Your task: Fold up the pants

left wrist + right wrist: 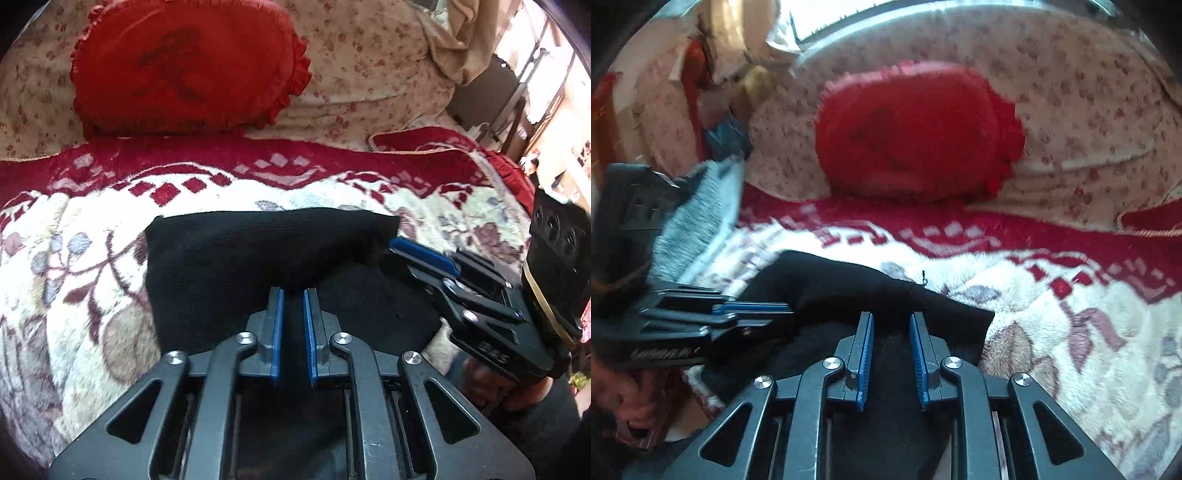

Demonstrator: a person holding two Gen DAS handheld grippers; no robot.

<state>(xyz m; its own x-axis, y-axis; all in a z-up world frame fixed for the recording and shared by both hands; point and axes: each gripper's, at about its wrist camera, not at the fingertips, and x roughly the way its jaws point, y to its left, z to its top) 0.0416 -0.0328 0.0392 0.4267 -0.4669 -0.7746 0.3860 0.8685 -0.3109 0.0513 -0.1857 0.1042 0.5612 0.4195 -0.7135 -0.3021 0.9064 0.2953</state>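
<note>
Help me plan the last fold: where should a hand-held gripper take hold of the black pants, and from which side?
Probably the near edge of the black pants, coming in low from the person's side. The pants lie as a flat folded rectangle on the patterned blanket, the near hem closest to the left hand-held gripper and right hand-held gripper, whose jaws stand slightly apart.

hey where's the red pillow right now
In both wrist views the red pillow sits at the back, propped against the floral-print cushion, beyond the red-bordered blanket on which the black pants lie.
</note>
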